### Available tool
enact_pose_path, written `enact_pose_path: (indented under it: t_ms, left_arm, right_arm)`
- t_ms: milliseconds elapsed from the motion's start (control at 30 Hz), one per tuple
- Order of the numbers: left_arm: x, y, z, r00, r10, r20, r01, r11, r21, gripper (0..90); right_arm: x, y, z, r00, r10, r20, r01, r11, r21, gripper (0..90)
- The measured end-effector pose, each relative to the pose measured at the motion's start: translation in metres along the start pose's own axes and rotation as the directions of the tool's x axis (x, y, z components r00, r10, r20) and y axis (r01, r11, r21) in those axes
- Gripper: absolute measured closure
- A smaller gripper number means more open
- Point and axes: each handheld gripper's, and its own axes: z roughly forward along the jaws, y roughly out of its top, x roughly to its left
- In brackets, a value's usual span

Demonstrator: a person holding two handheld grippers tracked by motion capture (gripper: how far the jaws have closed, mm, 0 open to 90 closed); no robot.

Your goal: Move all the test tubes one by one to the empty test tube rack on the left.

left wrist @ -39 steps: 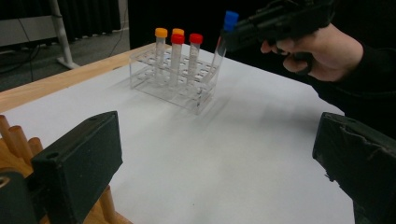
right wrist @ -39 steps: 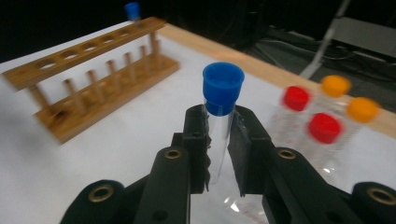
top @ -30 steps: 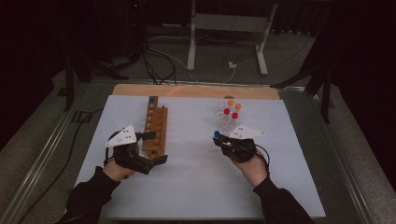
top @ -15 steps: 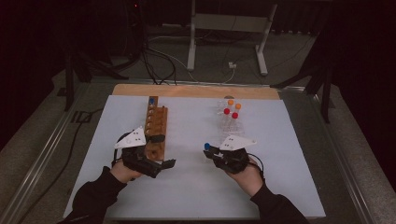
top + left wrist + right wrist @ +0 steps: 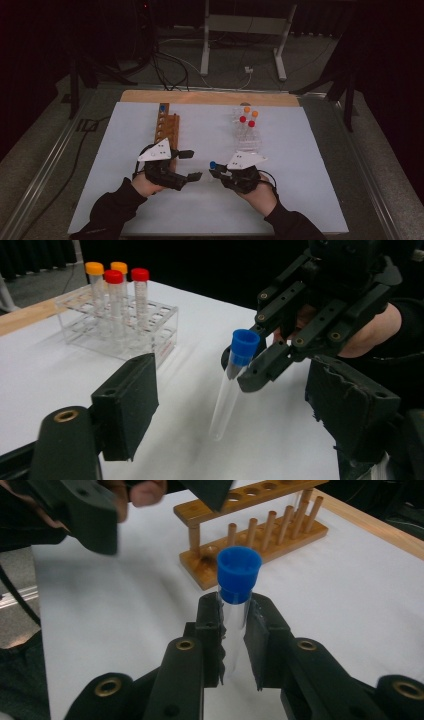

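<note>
We are holding the tube (image 5: 233,611) in the right gripper (image 5: 233,630), its jaws clamped on the clear wall just under the blue cap (image 5: 239,573); in the high view it is sitting near the middle of the sheet (image 5: 300,165), at about 7 o'clock from the clear rack (image 5: 248,134) and 4 o'clock from the wooden rack (image 5: 165,131). The left gripper (image 5: 230,405) is facing it with jaws apart, which have just been closing; the tube's lower half is hanging between them, untouched. We are judging the tube light, stiff and slick, likely thin plastic, so a hard squeeze could crack it or shoot it out. We are favouring a hold on the bare wall below the right gripper's jaws, clear of the rounded tip, with pads square to the wall so it is not pivoting.
</note>
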Motion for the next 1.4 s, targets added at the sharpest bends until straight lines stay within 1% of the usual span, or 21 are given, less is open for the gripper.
enact_pose_path:
  t_ms: [67, 167, 233, 367, 400, 467, 633, 667, 833, 900, 1067, 1100, 1133, 1200, 1233, 1267, 1333, 1400]
  left_arm:
    - [-0.001, 0.001, 0.004, 1.0, 0.004, 0.005, -0.004, 1.0, 0.001, 26.5]
    - [-0.003, 0.003, 0.009, 0.9998, 0.014, 0.015, -0.014, 0.9999, -0.007, 33.2]
    - [-0.004, 0.004, 0.013, 0.9996, 0.022, 0.016, -0.022, 0.9997, -0.005, 37.0]
    - [-0.006, 0.007, 0.02, 0.9989, 0.037, 0.028, -0.037, 0.9993, 0.0, 47.4]
    - [-0.007, 0.007, 0.022, 0.9988, 0.042, 0.023, -0.042, 0.9991, -0.002, 49.1]
    - [-0.007, 0.008, 0.025, 0.9984, 0.039, 0.04, -0.039, 0.9992, -0.008, 53.4]
    - [-0.008, 0.01, 0.03, 0.9977, 0.05, 0.045, -0.05, 0.9987, -0.003, 64.0]
    - [-0.008, 0.01, 0.031, 0.9974, 0.058, 0.043, -0.058, 0.9983, -0.001, 66.4]
    - [-0.006, 0.012, 0.033, 0.9976, 0.06, 0.035, -0.061, 0.9981, 0.007, 75.0]
    - [-0.006, 0.012, 0.032, 0.997, 0.072, 0.028, -0.072, 0.9974, 0.007, 76.0]
    - [-0.005, 0.016, 0.031, 0.997, 0.075, 0.017, -0.075, 0.9971, 0.005, 77.1]
    - [-0.005, 0.018, 0.03, 0.9968, 0.079, 0.005, -0.079, 0.9968, 0.004, 77.2]
    - [-0.003, 0.02, 0.029, 0.9969, 0.079, 0.0, -0.079, 0.9969, 0.001, 77.2]
    - [0.0, 0.024, 0.025, 0.997, 0.074, -0.024, -0.074, 0.9972, -0.007, 77.3]
    - [0.002, 0.026, 0.023, 0.9969, 0.072, -0.031, -0.072, 0.9973, -0.01, 77.3]
    - [0.004, 0.028, 0.021, 0.9964, 0.074, -0.043, -0.074, 0.9972, -0.012, 77.3]
    - [0.009, 0.033, 0.016, 0.9957, 0.07, -0.06, -0.072, 0.9973, -0.017, 77.3]
    - [0.014, 0.037, 0.012, 0.9939, 0.071, -0.084, -0.072, 0.9974, -0.01, 77.3]
  right_arm:
    - [0.001, 0.0, 0.0, 1.0, -0.001, -0.003, 0.001, 1.0, 0.004, 77.0]
    - [0.002, 0.0, 0.001, 1.0, 0.0, -0.007, 0.001, 1.0, 0.005, 77.0]
    - [0.002, 0.0, 0.001, 1.0, -0.002, -0.009, 0.002, 1.0, 0.003, 76.9]
    - [0.003, 0.0, 0.001, 0.9999, -0.003, -0.011, 0.003, 1.0, 0.006, 77.0]
    - [0.003, 0.0, 0.001, 0.9999, -0.004, -0.012, 0.004, 1.0, 0.006, 77.0]
    - [0.003, 0.0, 0.002, 0.9999, -0.004, -0.012, 0.004, 1.0, 0.006, 76.9]
    - [0.003, 0.0, 0.002, 0.9999, -0.002, -0.011, 0.002, 1.0, 0.007, 77.0]
    - [0.003, 0.0, 0.002, 0.9999, -0.003, -0.012, 0.003, 1.0, 0.006, 76.9]
    - [0.003, 0.0, 0.001, 0.9999, -0.004, -0.013, 0.004, 1.0, 0.006, 77.0]
    - [0.002, 0.0, 0.0, 0.9999, 0.0, -0.014, 0.0, 1.0, 0.003, 76.9]
    - [0.001, 0.001, -0.001, 0.9998, 0.016, -0.011, -0.016, 0.9998, -0.011, 75.5]
    - [0.0, 0.001, -0.001, 0.9998, 0.017, -0.013, -0.018, 0.9998, -0.011, 70.9]
    - [0.0, 0.001, -0.001, 0.9998, 0.017, -0.005, -0.017, 0.9998, -0.012, 66.6]
    - [0.0, 0.0, -0.001, 0.9997, 0.021, 0.015, -0.02, 0.9996, -0.022, 58.9]
    - [0.0, -0.001, -0.002, 0.9993, 0.018, 0.034, -0.017, 0.9994, -0.031, 53.8]
    - [0.0, -0.001, -0.002, 0.9987, 0.022, 0.046, -0.02, 0.999, -0.04, 51.4]
    - [-0.001, 0.0, -0.003, 0.9981, 0.034, 0.051, -0.031, 0.9979, -0.057, 42.8]
    - [-0.002, 0.001, -0.004, 0.998, 0.032, 0.054, -0.028, 0.9968, -0.075, 37.8]
